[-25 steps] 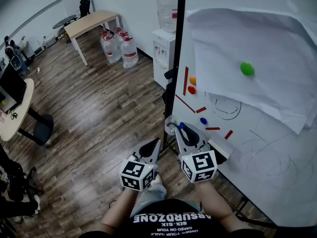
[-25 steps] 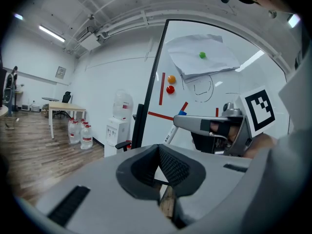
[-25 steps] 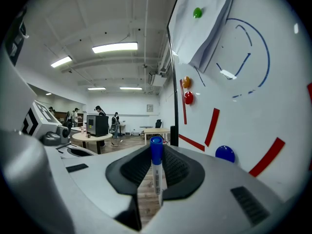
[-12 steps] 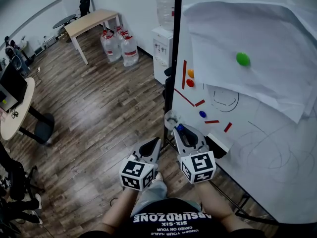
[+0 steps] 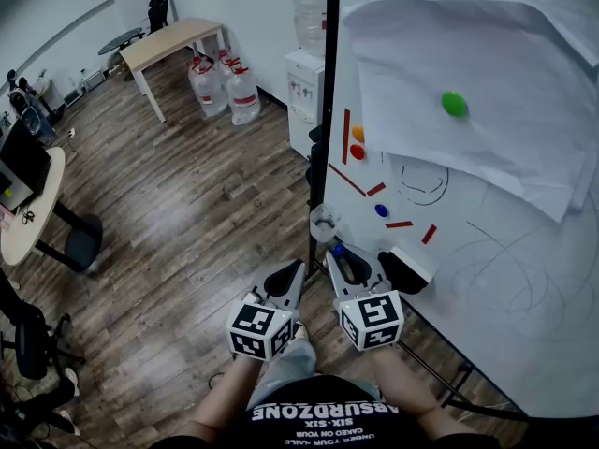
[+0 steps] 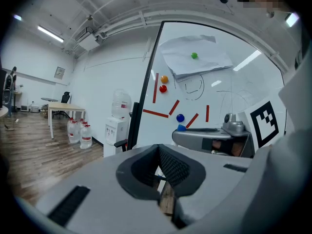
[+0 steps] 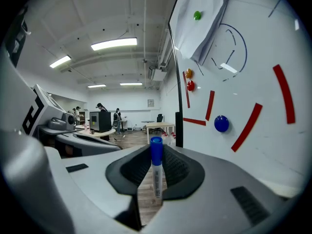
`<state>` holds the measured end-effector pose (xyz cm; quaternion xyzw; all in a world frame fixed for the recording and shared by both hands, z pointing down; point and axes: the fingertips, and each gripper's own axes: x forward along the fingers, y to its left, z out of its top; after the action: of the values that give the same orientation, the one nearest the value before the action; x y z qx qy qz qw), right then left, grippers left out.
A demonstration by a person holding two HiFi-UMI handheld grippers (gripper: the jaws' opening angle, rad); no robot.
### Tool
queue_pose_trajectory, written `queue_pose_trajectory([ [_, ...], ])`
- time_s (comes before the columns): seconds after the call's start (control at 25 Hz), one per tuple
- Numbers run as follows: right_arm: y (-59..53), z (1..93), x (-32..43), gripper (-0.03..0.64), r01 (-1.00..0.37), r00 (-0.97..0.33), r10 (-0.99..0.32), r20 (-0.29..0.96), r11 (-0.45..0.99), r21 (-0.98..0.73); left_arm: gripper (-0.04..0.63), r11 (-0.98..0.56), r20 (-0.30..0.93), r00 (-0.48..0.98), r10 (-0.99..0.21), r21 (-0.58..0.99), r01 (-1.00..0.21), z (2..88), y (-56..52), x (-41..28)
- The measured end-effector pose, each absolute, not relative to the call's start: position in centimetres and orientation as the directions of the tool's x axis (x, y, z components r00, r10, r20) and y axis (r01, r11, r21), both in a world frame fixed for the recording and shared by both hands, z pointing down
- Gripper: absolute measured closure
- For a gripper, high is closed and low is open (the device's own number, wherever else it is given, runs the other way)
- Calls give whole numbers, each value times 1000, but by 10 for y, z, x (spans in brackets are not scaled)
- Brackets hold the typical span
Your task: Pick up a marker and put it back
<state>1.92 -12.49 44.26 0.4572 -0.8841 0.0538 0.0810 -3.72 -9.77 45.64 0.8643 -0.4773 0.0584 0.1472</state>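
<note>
1. Whiteboard [image 5: 487, 279] — takes up the right of the head view. Compared with a second ago it sits slightly further left and higher in frame, and the green magnet [image 5: 453, 103] has shifted with it. I judge this a shift of the head, not of the board. The board's right and lower edges are cut off.
2. Paper sheet [image 5: 487, 54] — held by the green magnet on the board's upper part. It covers whatever is drawn beneath.
3. Right gripper [image 5: 348, 262] — jaws clamped on the marker, with the grip unchanged over the last second. It hangs just off the board's lower left corner and has barely moved relative to the person's body. Judgement: the pick-up is done and the put-back has not begun.
4. Left gripper [image 5: 288, 279] — jaws together with nothing between them. It sits idle beside the right one, and no change is noted.
5. Ledge [image 5: 418, 260] on the board's lower edge — carries a dark object that may be an eraser or a holder; I cannot tell which. This is the likely return place, though no slot is visible.
6. Marker [image 7: 156, 172] — upright between the right pads, with the blue cap [image 7: 156, 147] on and standing clear of the fingertips. The jaws hide the barrel's lower end.
7. Clear cup-like item [image 5: 323, 223] at the board's left edge — too small to identify.
</note>
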Motion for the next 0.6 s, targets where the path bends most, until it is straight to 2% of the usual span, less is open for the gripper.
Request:
queue_pose_trajectory([
  [0.6, -112, 467, 15, 551, -807, -579, -776, 248, 588, -44, 588, -508, 257, 533, -806, 161, -846, 460, -95, -35],
])
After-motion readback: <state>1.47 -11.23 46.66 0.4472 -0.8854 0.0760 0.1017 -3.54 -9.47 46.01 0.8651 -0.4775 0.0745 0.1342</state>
